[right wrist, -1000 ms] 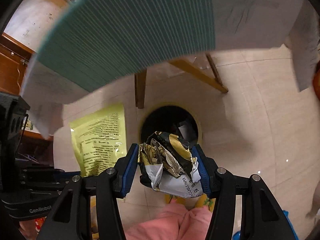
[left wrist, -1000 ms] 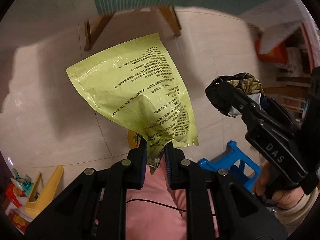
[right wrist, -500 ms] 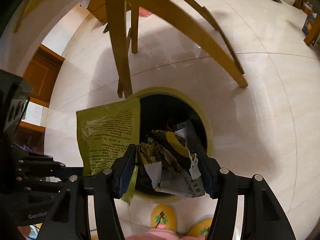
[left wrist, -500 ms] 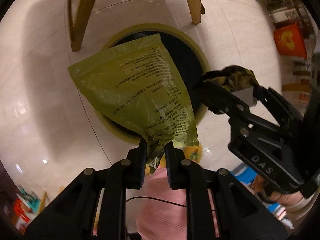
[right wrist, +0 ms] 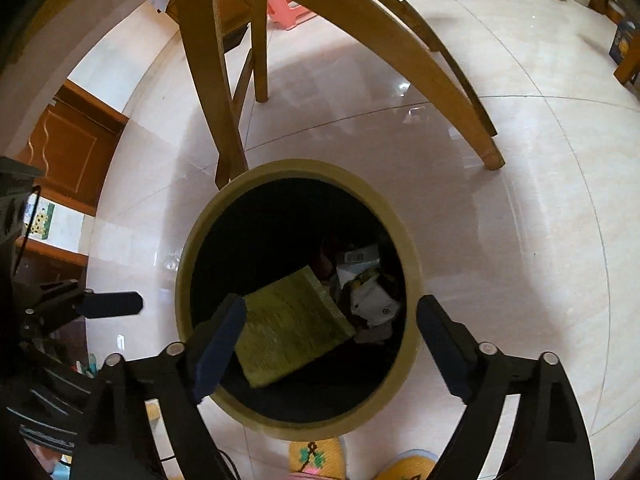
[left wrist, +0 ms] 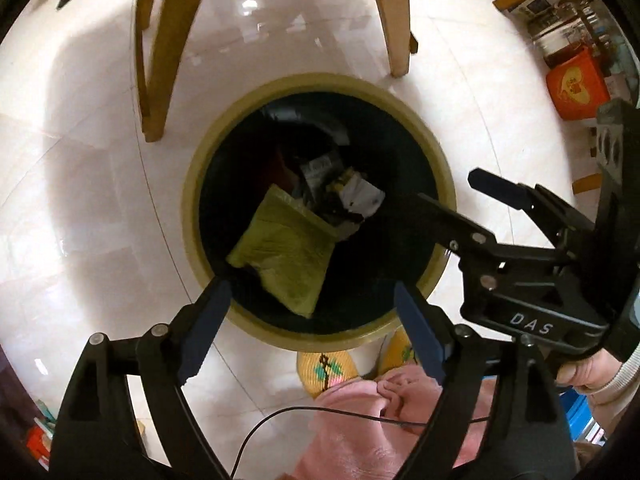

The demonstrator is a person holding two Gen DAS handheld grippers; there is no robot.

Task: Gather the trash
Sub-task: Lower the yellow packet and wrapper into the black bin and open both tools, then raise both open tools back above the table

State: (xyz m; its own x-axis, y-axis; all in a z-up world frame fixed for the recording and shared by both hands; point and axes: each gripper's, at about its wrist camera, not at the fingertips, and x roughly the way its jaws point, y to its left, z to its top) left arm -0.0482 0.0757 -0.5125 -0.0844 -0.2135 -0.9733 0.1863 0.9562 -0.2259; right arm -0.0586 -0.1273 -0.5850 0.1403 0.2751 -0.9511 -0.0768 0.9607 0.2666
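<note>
Your left tool [left wrist: 312, 300] and right tool [right wrist: 330, 322] both hang spread and empty above the bin [left wrist: 208, 184]; the green bag [left wrist: 286, 258] and crumpled wrapper [left wrist: 360, 198] lie inside it.

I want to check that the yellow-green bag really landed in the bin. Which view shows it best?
The left wrist view: the yellow-green bag lies almost wholly in sight inside the bin, between the open left tongs. In the right wrist view, the right tongs, also open, hide the bag's near corner.
</note>
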